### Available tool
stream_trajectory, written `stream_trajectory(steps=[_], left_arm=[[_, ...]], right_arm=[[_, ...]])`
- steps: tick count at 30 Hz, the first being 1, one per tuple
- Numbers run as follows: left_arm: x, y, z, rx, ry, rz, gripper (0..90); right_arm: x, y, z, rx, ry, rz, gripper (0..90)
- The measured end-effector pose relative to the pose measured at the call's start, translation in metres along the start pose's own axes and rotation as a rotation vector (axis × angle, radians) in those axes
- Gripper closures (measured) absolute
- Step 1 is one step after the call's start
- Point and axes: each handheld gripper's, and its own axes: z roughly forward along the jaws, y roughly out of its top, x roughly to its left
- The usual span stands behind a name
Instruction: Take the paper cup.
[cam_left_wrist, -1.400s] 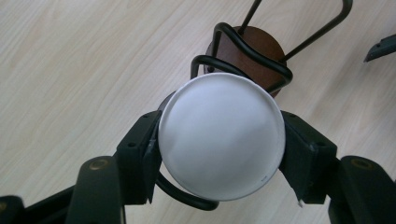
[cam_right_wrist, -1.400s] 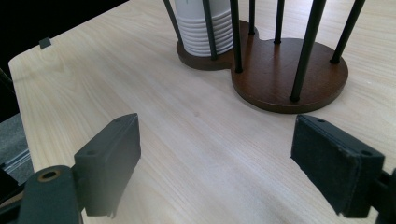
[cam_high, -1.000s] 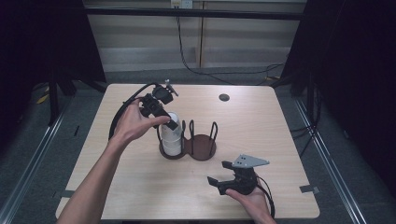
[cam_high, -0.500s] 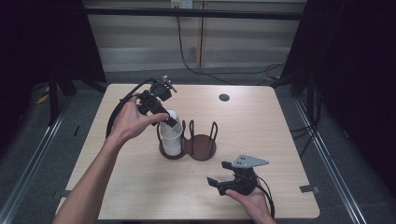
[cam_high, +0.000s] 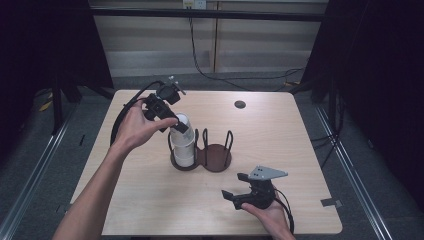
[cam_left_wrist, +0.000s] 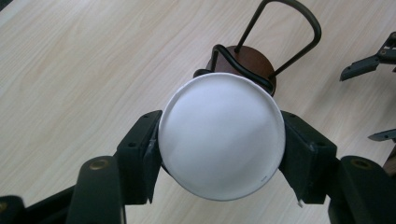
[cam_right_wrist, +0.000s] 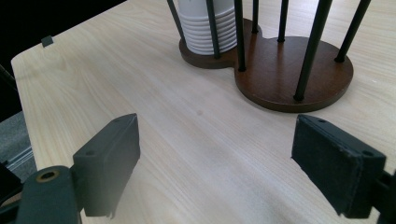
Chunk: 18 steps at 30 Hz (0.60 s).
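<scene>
No lettering to read anywhere here; a tiny dark mark sits near the rim of the white cup (cam_left_wrist: 222, 140), too small to make out.

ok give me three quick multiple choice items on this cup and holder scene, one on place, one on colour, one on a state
1. Where does the stack of cups stand?
A. in the left ring of the wooden holder
B. in its right ring
C. on the bare table

2. What colour is the top cup between the left gripper's jaws?
A. red
B. white
C. blue

3. How do the right gripper's jaws stand?
A. shut on a cup
B. shut on the holder
C. open, with nothing between them

Answers: 1 A, the high view shows the stack in the left ring and the right ring bare. 2 B, the left gripper view shows a white cup. 3 C, the right gripper view shows bare table between the jaws.
</scene>
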Motion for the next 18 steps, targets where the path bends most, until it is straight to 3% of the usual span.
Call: stream_trajectory(steps=[3, 14, 18], left_arm=[[0.002, 0.000, -0.001, -0.005, -0.003, -0.024, 36.9], [0.003, -0.001, -0.008, -0.034, -0.009, -0.021, 36.9], [0.003, -0.003, -0.013, -0.069, -0.012, -0.027, 36.9]], right_arm=[[0.000, 0.000, 0.000, 0.000, 0.001, 0.001, 14.7], [0.000, 0.000, 0.001, 0.003, 0.003, 0.003, 14.7], [0.000, 0.000, 0.001, 0.004, 0.003, 0.003, 14.7]])
